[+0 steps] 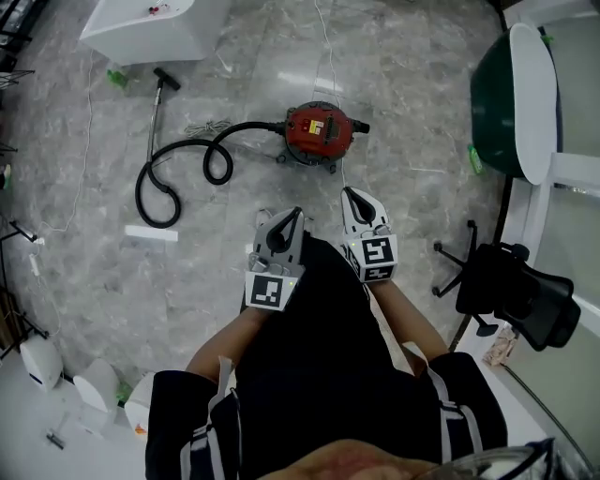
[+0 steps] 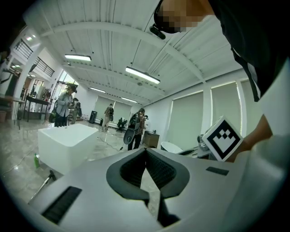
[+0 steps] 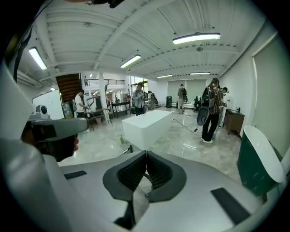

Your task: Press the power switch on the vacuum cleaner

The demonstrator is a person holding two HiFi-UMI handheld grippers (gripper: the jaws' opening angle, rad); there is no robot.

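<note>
The red canister vacuum cleaner stands on the marble floor, straight ahead of both grippers. Its black hose loops to the left and ends in a wand. My left gripper and right gripper are held side by side at waist height, short of the vacuum and well above it. Both point level across the room, so neither gripper view shows the vacuum. The left gripper has its jaws closed together with nothing between them. The right gripper is the same.
A white block stands at the far left, with a green bottle beside it. A dark green shell chair and a black office chair are on the right. A white cord runs away from the vacuum. Several people stand far off.
</note>
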